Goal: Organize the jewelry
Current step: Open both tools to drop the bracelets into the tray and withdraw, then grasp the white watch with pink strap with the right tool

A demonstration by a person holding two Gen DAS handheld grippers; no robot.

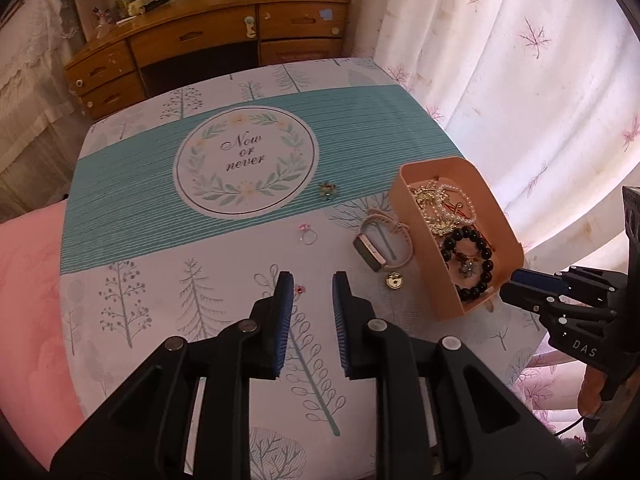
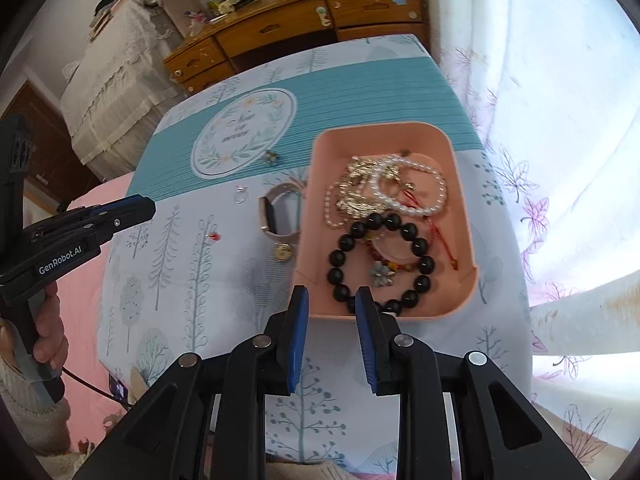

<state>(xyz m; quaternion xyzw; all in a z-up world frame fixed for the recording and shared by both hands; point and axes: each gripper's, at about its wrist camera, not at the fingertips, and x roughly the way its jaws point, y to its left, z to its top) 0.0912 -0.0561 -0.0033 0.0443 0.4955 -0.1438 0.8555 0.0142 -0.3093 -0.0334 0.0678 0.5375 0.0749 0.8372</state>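
Observation:
A peach tray [image 2: 308, 200] on the patterned tablecloth [image 1: 160, 208] holds a black bead bracelet [image 2: 420, 246], a pearl string [image 2: 440, 188] and a gold chain [image 2: 356, 188]. Left of it lie a pink-strapped watch [image 1: 376, 248], a gold charm [image 1: 394, 281], a ring [image 1: 308, 234], a brooch [image 1: 328, 191] and a tiny red stud [image 1: 298, 289]. My left gripper [image 1: 313, 280] hangs open and empty, its left fingertip beside the stud. My right gripper [image 2: 330, 296] stands open over the tray's near left corner, holding nothing.
A wooden dresser [image 1: 192, 36] with drawers stands beyond the table's far edge. A pale leaf-print curtain [image 1: 520, 80] hangs close along the right side. Pink bedding [image 1: 28, 280] lies at the left. A person's hand [image 2: 48, 336] grips the left tool's handle.

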